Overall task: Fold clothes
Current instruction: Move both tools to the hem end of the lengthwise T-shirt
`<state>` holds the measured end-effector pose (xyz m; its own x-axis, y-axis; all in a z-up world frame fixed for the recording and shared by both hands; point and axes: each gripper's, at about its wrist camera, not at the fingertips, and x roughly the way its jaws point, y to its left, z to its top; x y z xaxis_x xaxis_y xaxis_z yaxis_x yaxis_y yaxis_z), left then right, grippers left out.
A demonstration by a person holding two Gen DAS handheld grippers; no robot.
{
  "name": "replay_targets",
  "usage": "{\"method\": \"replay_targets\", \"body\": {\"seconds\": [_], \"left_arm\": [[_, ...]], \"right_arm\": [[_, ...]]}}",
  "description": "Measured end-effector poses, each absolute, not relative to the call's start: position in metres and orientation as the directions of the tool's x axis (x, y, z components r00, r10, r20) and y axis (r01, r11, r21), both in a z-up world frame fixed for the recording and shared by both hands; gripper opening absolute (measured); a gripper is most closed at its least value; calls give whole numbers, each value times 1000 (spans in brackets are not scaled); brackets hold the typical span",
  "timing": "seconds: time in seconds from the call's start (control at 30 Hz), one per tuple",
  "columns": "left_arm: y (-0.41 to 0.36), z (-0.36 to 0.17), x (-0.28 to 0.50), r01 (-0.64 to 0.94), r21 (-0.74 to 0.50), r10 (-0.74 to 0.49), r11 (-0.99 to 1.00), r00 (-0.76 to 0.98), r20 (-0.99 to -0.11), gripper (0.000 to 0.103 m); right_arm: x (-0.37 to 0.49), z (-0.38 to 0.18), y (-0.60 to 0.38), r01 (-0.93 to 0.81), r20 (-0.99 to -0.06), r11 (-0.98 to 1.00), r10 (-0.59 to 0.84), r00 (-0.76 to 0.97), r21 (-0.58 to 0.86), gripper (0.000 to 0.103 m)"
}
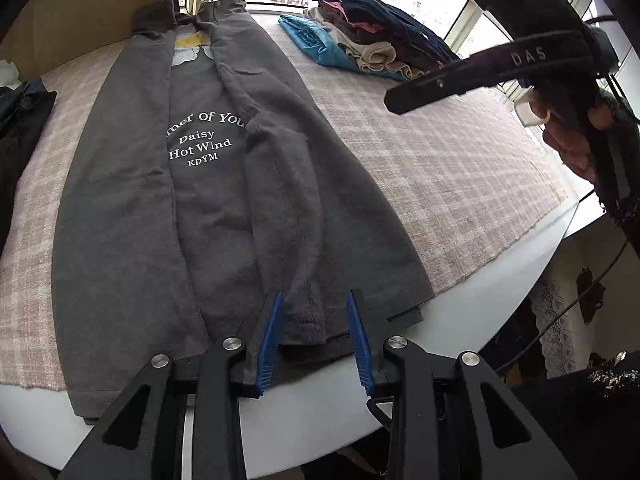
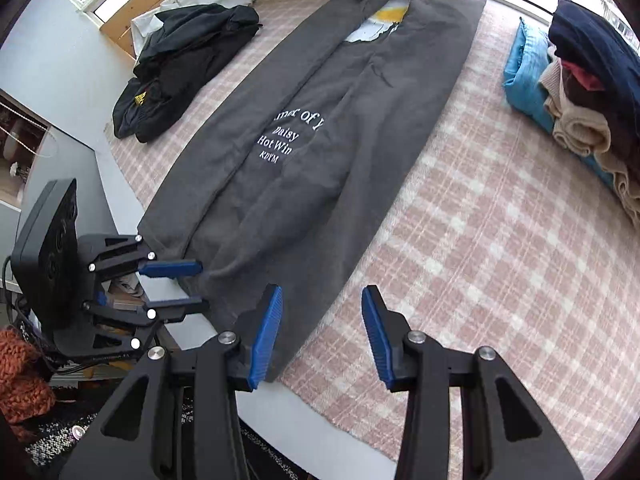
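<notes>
Plaid-covered worktop | grey shirt long axis near-to-far, sides folded in | left tongs and right tongs open, empty, at near hem

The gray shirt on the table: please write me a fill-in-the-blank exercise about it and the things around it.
1. The gray shirt lies with both its sides folded toward the ____.
2. Under it is a pink ____ cloth.
3. The bottom garment of the folded pile is ____.
4. The fingers of the right gripper stand ____, holding nothing.

Missing words: middle; checked; blue; open
</notes>
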<state>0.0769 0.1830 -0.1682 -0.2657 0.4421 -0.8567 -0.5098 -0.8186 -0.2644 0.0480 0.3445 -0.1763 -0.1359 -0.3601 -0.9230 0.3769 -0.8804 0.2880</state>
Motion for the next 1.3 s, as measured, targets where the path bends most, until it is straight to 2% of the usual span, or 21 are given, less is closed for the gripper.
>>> {"method": "replay_targets", "body": {"seconds": [0.03, 0.07, 0.1, 0.37, 0.4, 0.5, 0.63, 0.73, 0.93, 1.03, 1.17, 1.2, 1.27, 1.3], "left_arm": [[182, -168, 76, -521, -258, 439, -814, -260, -860, 25], [182, -168, 76, -532, -252, 436, -809, -254, -863, 11], [181, -169, 75, -536, -256, 439, -805, -247, -864, 6], [168, -165, 73, -532, -294, 467, -794, -224, -855, 6], [166, -164, 72, -527, -304, 474, -793, -222, -852, 6], [158, -163, 69, -510, -338, 497, -791, -214, -841, 6], [145, -161, 64, -469, -407, 544, -784, -203, -814, 6], [138, -159, 62, -458, -414, 549, -787, -213, -808, 6], [121, -165, 66, -406, -496, 606, -768, -207, -768, 4], [113, -185, 67, -343, -545, 622, -765, -177, -763, 4], [106, -192, 67, -308, -576, 641, -757, -182, -746, 4], [104, -191, 68, -310, -574, 641, -758, -190, -743, 4], [106, -184, 72, -340, -560, 639, -756, -195, -744, 4], [109, -181, 74, -365, -540, 630, -758, -196, -751, 4]], "right_arm": [[64, -184, 341, 381, -923, -878, -362, -133, 289, 41], [76, -189, 338, 390, -919, -873, -370, -137, 293, 41], [87, -194, 335, 400, -915, -867, -378, -141, 297, 41], [115, -217, 318, 443, -903, -856, -383, -194, 268, 41], [116, -216, 317, 451, -892, -847, -403, -204, 279, 38], [116, -217, 310, 482, -887, -832, -413, -207, 274, 9], [118, -215, 305, 523, -893, -820, -395, -217, 235, 8], [118, -209, 306, 508, -894, -830, -386, -228, 229, 3], [124, -199, 290, 554, -908, -810, -361, -211, 194, 2], [129, -210, 285, 574, -931, -799, -325, -164, 178, 2], [131, -195, 287, 575, -923, -807, -312, -224, 134, 4], [129, -193, 287, 564, -923, -817, -302, -240, 120, 8], [125, -195, 283, 559, -929, -825, -267, -258, 82, 24], [123, -197, 280, 560, -933, -826, -246, -263, 60, 37]]}}
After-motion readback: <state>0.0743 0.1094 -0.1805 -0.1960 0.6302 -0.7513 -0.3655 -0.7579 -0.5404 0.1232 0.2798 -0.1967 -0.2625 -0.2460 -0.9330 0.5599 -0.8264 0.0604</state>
